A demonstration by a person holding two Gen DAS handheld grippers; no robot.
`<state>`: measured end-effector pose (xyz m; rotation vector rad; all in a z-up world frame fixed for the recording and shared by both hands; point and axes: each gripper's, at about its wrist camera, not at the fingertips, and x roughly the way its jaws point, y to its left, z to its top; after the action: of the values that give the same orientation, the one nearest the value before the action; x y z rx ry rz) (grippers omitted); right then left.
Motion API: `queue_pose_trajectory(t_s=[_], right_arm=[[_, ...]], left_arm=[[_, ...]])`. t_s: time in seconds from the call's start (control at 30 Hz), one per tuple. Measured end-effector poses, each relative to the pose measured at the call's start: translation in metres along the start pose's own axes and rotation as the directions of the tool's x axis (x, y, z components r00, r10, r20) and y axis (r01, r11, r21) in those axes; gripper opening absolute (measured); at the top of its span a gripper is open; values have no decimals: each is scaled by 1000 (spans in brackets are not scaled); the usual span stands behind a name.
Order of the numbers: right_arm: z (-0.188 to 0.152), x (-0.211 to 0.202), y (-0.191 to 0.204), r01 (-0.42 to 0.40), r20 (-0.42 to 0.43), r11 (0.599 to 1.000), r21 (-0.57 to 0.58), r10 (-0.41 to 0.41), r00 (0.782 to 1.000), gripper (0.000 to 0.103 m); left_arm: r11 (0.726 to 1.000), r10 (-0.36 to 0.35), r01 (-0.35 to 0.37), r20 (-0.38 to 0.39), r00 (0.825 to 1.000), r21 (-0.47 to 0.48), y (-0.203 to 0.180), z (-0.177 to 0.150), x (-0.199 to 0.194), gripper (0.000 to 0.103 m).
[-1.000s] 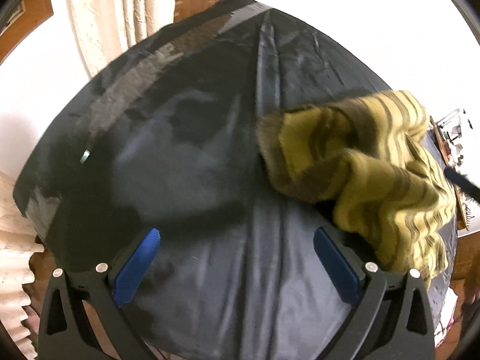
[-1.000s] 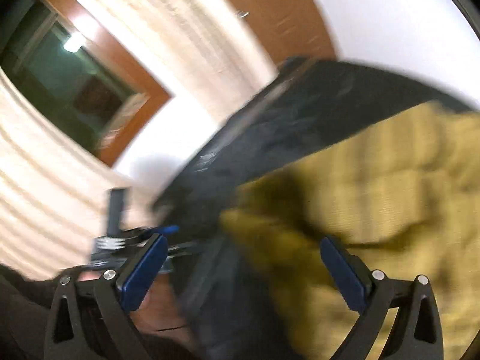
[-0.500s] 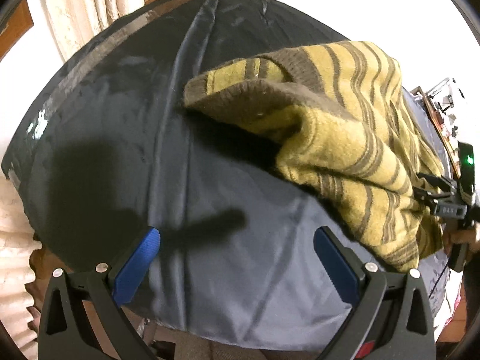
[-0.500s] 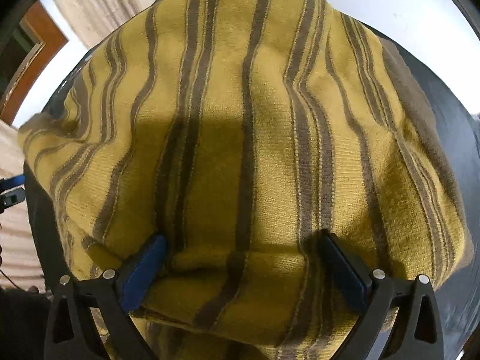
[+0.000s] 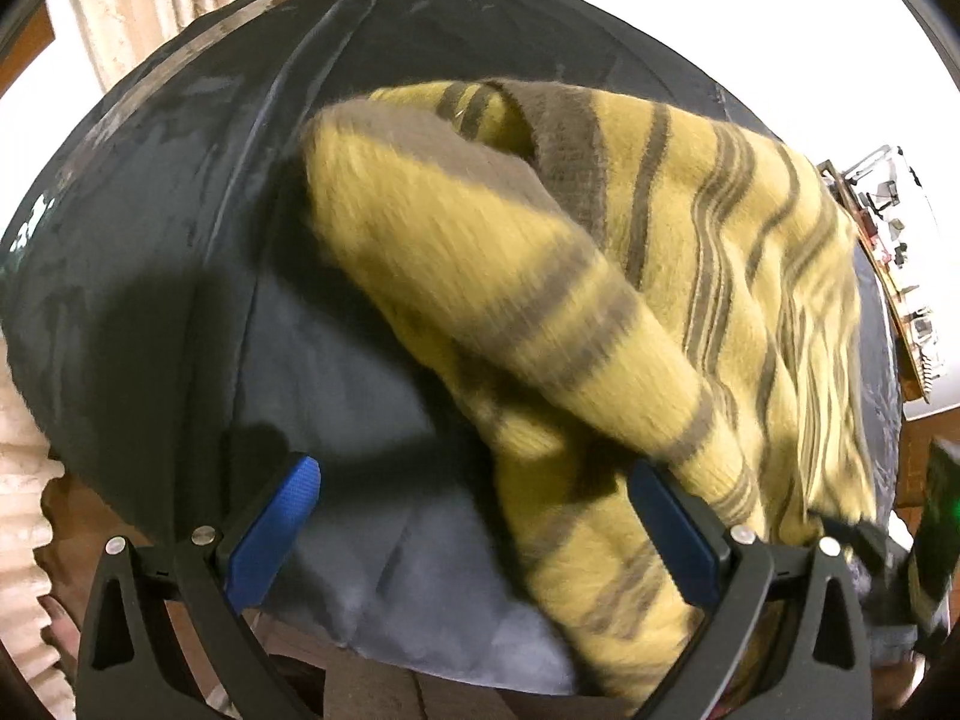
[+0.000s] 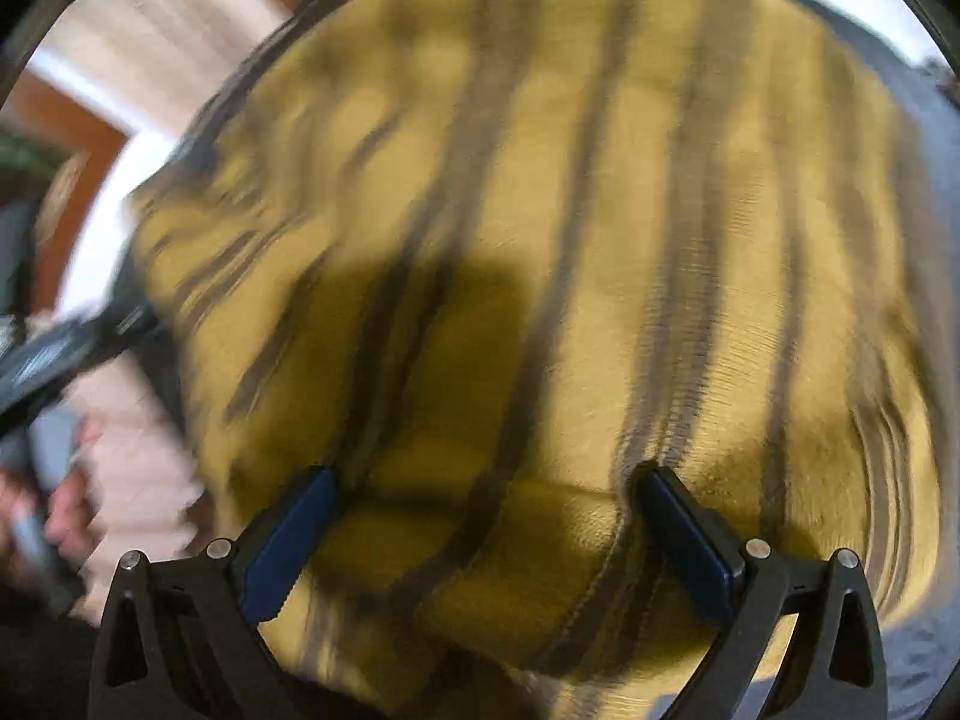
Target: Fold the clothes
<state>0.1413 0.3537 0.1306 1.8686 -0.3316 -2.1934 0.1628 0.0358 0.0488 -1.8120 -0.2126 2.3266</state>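
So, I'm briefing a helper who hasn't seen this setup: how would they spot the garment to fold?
Look for the table draped in a dark grey cloth. The sweater lies in a heap on its right half. It is a mustard-yellow knit with brown-grey stripes, the only bright, striped fabric on the plain dark cover.

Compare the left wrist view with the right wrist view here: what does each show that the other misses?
Only the left wrist view shows the sweater's grey-brown ribbed edge, wide bare areas of the dark table cover and a cluttered shelf at right. Only the right wrist view shows a hand at lower left holding dark gear, though blurred. Both show the yellow striped sweater on the dark cover, a pale curtain, and an open gripper: left gripper, right gripper.
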Motion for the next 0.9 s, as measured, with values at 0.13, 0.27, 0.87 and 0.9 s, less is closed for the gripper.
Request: queue_pose_trajectory(t_s=[0.13,0.27,0.87,0.9], right_arm=[[-12,-3,31,-167,-96,971,-172,152,984,103],[23,-38,30,-192,19,952,-238,202,979,103],[185,27,-50,422,229,824,-379,-358,905,103],[182,25,-57,458,245,812,-362,-391,887,103]], left_arm=[[999,22,-22,-6,1000,-47,13,-4,-1,103],[996,34,-33,0,999,-85,23,-7,-4,103],[999,36,-36,-20,999,-6,8,17,-5,103],[999,35,-35,-23,999,-1,7,21,-4,103]])
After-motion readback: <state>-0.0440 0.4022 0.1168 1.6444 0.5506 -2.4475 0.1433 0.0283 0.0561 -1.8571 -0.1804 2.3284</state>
